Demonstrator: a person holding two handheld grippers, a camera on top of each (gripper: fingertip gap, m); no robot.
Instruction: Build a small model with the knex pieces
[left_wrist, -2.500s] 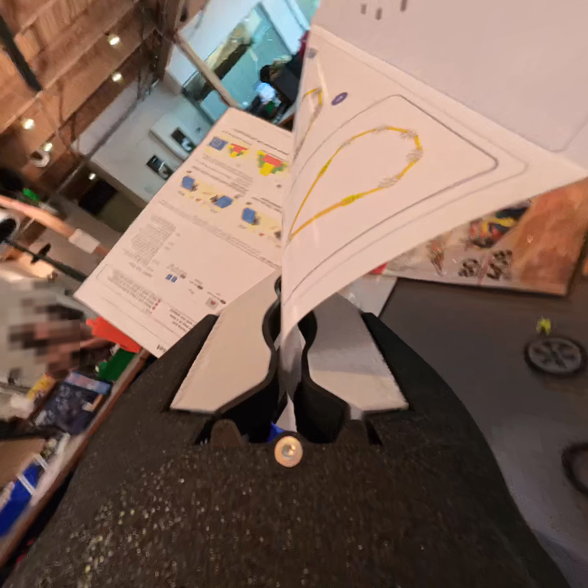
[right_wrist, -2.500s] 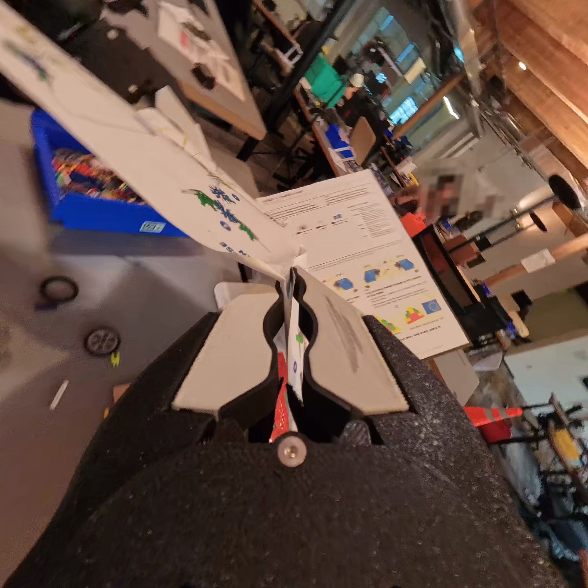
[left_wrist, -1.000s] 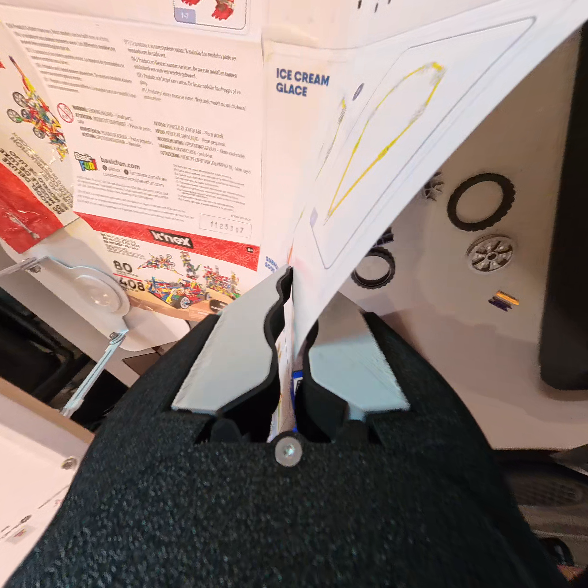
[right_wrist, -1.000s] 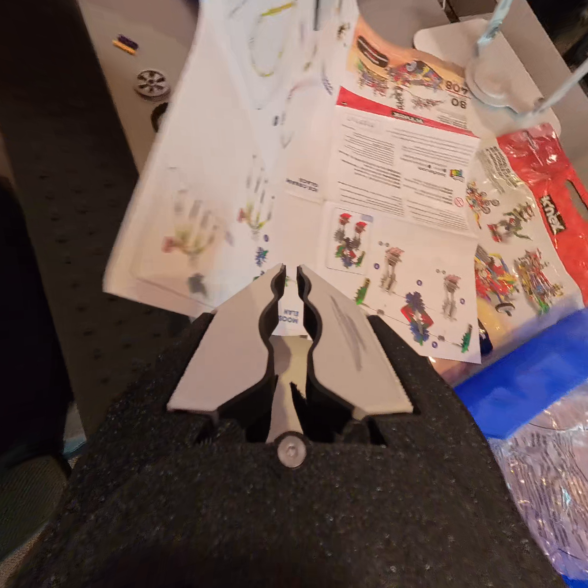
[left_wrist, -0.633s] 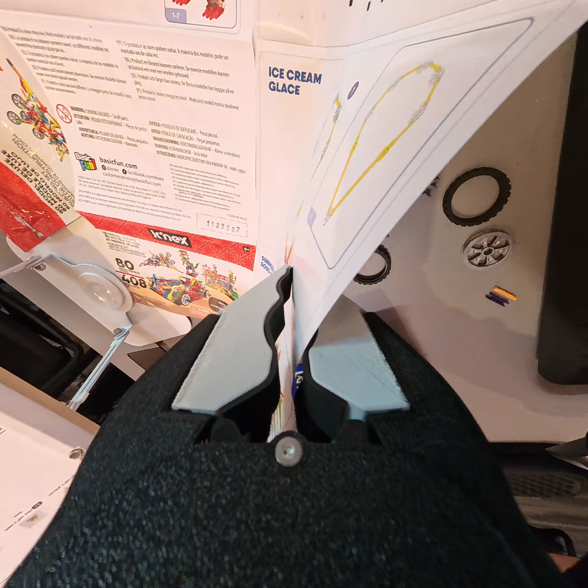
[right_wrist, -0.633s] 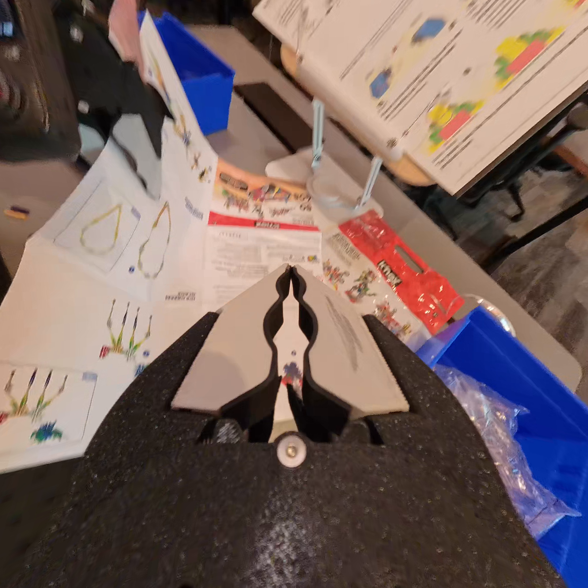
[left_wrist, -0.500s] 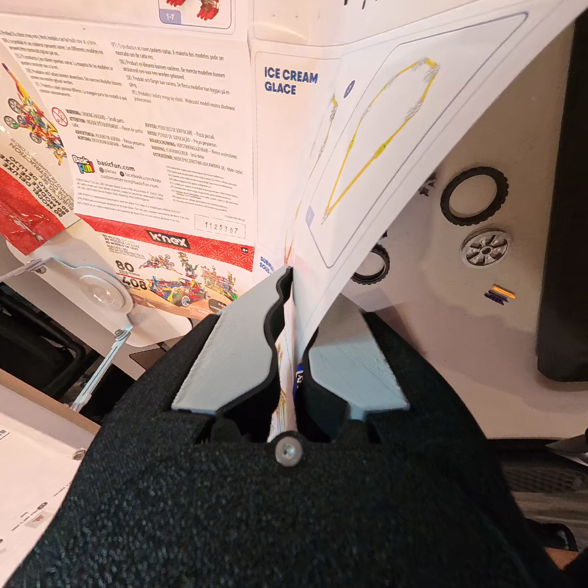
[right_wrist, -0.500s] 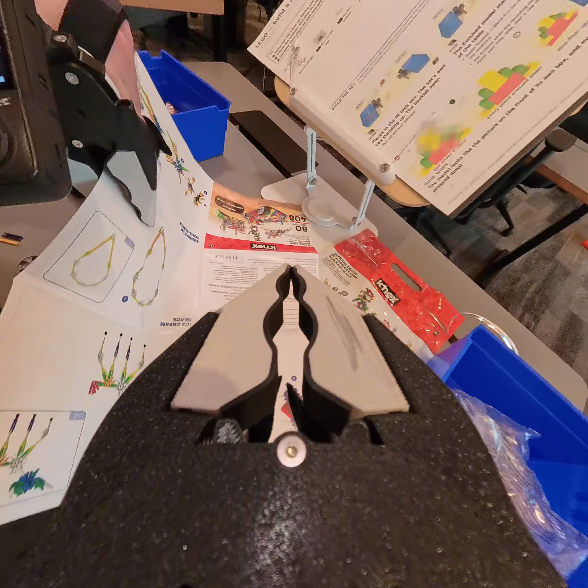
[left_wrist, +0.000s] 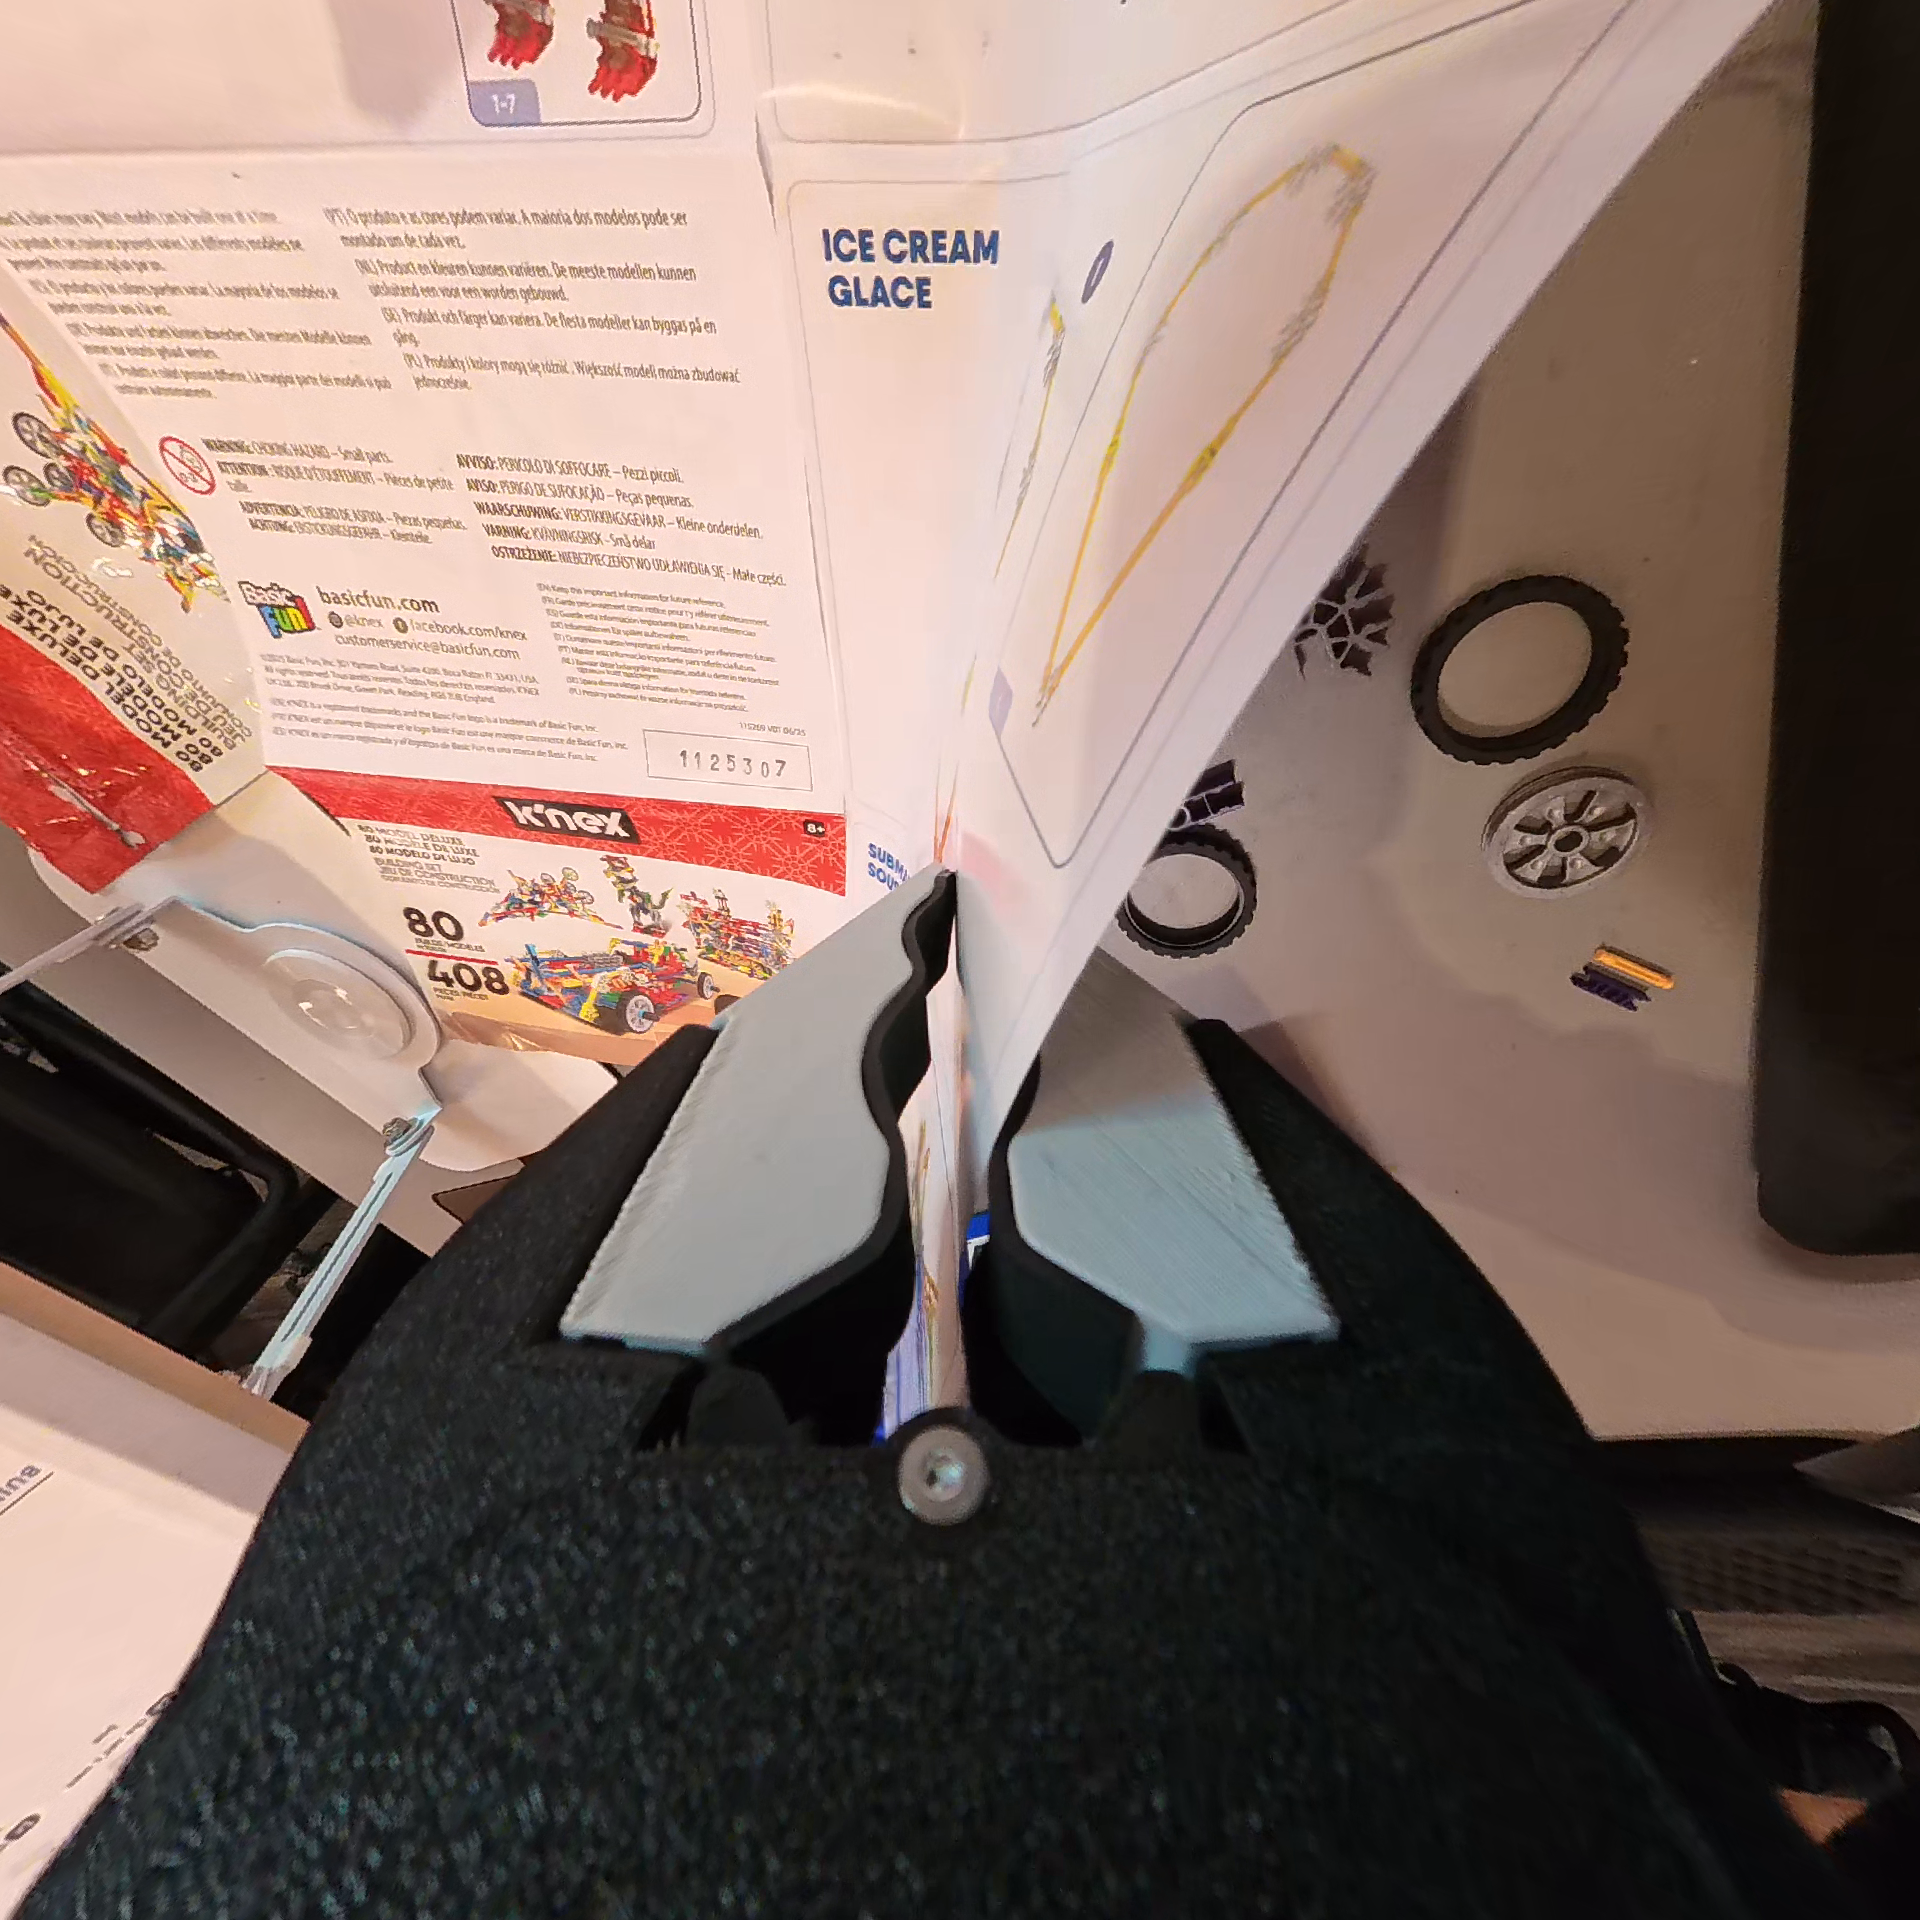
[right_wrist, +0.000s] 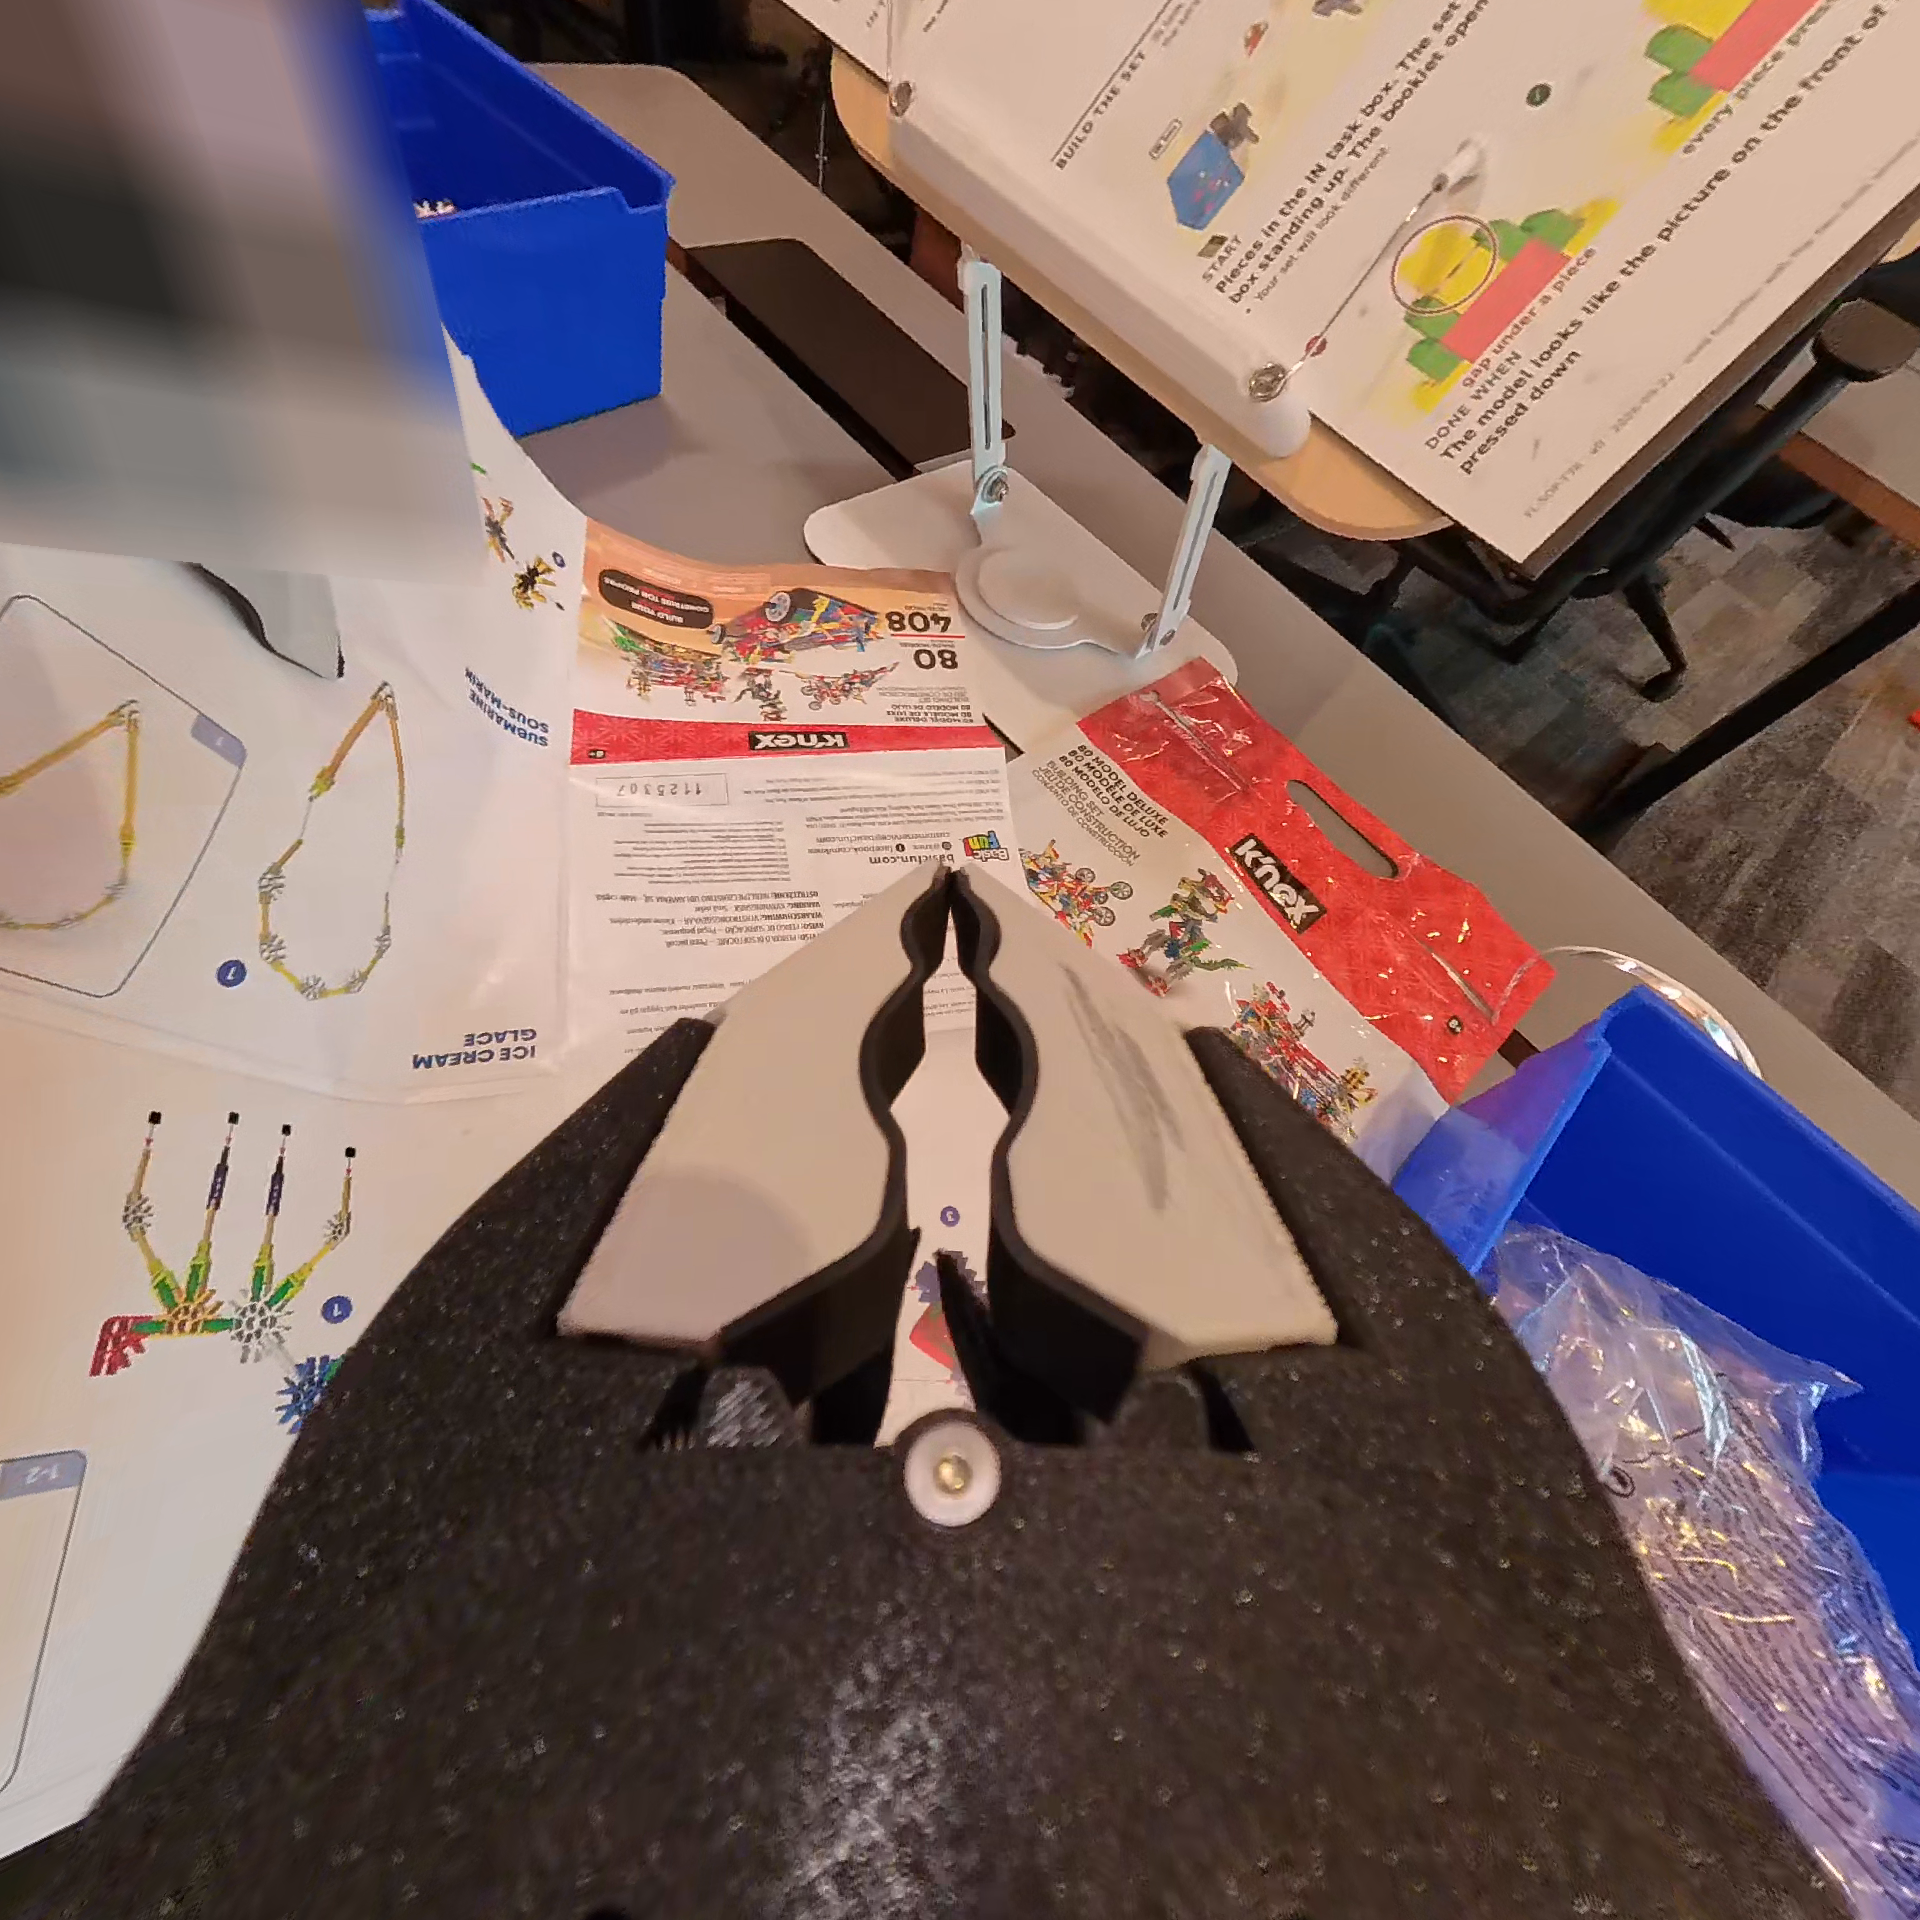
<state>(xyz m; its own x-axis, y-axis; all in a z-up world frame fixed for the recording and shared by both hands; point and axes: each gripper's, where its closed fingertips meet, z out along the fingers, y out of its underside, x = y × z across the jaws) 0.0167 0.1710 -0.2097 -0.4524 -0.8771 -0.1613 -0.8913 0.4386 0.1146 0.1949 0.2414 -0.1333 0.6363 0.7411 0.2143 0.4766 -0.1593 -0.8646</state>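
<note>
Left claw (left_wrist: 954, 987) clamped on a lifted edge of the unfolded instruction sheet (left_wrist: 1195, 436), lower centre. Right claw (right_wrist: 951, 883) closed, empty, above the sheet's flat part (right_wrist: 790, 831). Farther, right of frame: black tyre (left_wrist: 1519, 670), grey wheel hub (left_wrist: 1567, 831) on the surface (left_wrist: 1621, 499).

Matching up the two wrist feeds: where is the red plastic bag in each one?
Left wrist view: red plastic bag at the far left edge, mid-height, cut off by the frame, beside the instruction sheet.
Right wrist view: red plastic bag right of centre, lying flat.
Shared landmark: white stand base, next to the bag in both.
</note>
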